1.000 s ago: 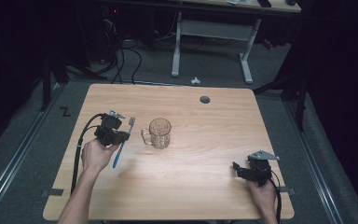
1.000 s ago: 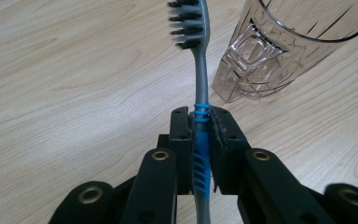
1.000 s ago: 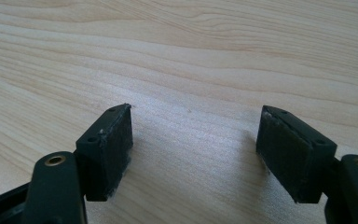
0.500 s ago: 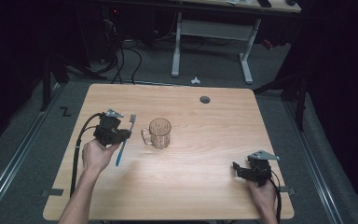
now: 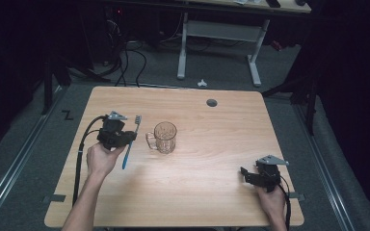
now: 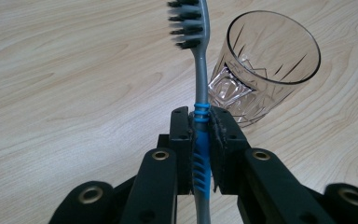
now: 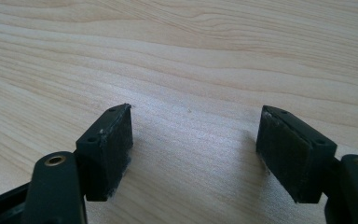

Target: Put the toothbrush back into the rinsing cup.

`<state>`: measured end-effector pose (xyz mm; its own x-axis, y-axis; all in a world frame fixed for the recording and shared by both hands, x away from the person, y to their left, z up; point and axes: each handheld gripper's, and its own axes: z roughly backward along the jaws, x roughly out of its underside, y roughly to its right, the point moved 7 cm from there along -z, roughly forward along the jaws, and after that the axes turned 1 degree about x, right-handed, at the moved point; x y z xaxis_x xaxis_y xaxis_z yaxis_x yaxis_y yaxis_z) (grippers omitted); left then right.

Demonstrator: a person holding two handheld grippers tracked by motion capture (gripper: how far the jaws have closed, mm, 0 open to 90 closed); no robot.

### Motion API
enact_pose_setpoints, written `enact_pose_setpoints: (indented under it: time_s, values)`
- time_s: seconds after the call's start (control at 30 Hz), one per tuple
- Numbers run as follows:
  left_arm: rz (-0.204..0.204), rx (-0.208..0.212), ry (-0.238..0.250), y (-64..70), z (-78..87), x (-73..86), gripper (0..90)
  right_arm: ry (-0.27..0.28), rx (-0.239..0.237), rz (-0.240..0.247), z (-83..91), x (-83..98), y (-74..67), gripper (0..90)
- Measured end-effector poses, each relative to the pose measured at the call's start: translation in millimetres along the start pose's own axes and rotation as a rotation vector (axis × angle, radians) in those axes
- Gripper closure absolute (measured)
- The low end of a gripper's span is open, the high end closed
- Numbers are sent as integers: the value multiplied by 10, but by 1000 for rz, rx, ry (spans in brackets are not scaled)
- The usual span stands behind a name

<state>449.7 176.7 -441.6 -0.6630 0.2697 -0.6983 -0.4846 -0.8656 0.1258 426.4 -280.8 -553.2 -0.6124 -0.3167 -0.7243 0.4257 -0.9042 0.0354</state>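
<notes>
A fixed high camera looks forward and down from the person's side, taking in the whole wooden tabletop [image 5: 197,192] and the dark floor beyond it, from well back. The left gripper view rides close behind the left tool [image 6: 200,140], looking along its jaws and down at the wood, with a blue-and-grey toothbrush [image 6: 198,70] and a glass mug [image 6: 261,65] just ahead; the high view shares these, the toothbrush [image 5: 130,142] and mug [image 5: 164,137] showing small at left of centre. The right gripper view sits low over bare wood behind the right tool [image 7: 193,154], which the high view places near the tabletop's right front corner [image 5: 257,177].
</notes>
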Motion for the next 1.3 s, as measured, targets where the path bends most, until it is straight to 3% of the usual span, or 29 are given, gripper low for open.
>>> enact_pose_setpoints:
  time_s: [0.17,0.43,0.8,1.1,1.3]
  values:
    - [7,9,16,2,7,-23,806,0,0,0,0,0,0,272]
    - [-16,2,36,38,41,-128,806,0,0,0,0,0,0,272]
    - [-25,25,72,88,69,-284,806,0,0,0,0,0,0,272]
    - [-21,34,125,95,105,-404,806,0,0,0,0,0,0,272]
    - [-40,33,159,153,94,-479,805,0,0,0,0,0,0,272]
